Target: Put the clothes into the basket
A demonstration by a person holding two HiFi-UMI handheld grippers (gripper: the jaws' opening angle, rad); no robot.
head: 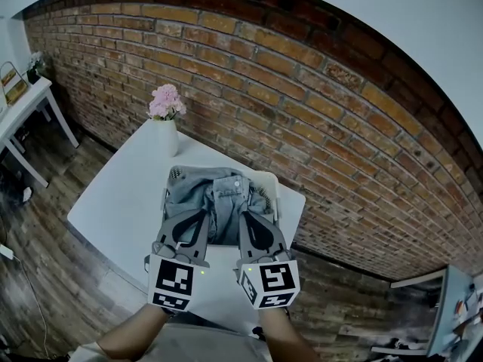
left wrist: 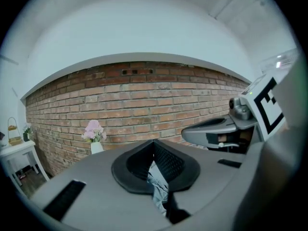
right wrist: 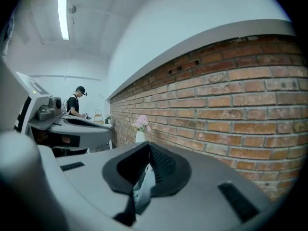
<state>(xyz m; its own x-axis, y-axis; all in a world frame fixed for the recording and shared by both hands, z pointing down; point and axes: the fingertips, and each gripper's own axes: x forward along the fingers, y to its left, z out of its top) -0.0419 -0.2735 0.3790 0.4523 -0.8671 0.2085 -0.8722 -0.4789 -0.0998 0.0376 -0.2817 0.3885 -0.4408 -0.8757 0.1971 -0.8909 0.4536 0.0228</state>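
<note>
In the head view I see the left gripper [head: 200, 219] and right gripper [head: 247, 219] at the near edge of the denim garment [head: 223, 198], which is draped over the basket [head: 270, 187] on the white table [head: 113, 202]. Only the gripper views confirm the grip: both pairs of jaws are pressed together, each pinching the garment. The right gripper view alone shows a distant person [right wrist: 74, 100]

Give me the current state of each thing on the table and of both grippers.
left gripper: shut on the denim garment at its near edge.
right gripper: shut on the denim garment, beside the left one.
denim garment: pinched by both grippers, spread over the basket.
basket: on the white table, mostly covered, rim showing at both sides.
vase: upright on the table, pink flowers in it.
</note>
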